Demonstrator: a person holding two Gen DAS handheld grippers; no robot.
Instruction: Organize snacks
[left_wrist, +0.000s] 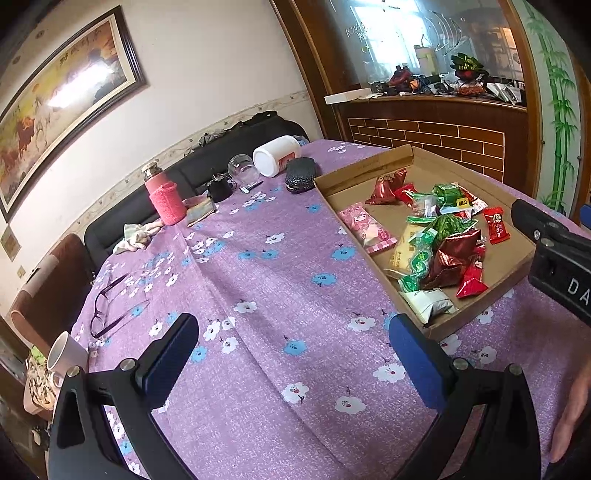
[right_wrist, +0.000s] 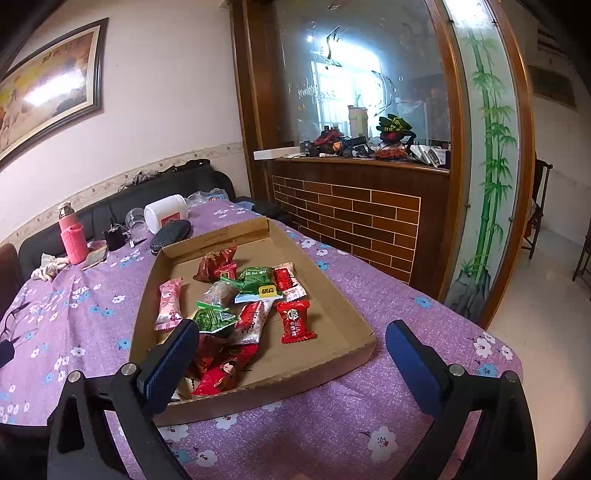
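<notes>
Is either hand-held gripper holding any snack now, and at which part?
Nothing is held. The left hand-held gripper and right hand-held gripper are both open and empty.

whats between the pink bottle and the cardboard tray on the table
In the left wrist view, only bare flowered tablecloth lies between the pink bottle and the cardboard tray; the black pouch sits further back.

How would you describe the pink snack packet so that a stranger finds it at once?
Find the shallow cardboard box on the purple flowered tablecloth. The pink snack packet lies alone by the box's left wall, apart from the heap; it is the only pale pink wrapper among red and green ones.
</notes>
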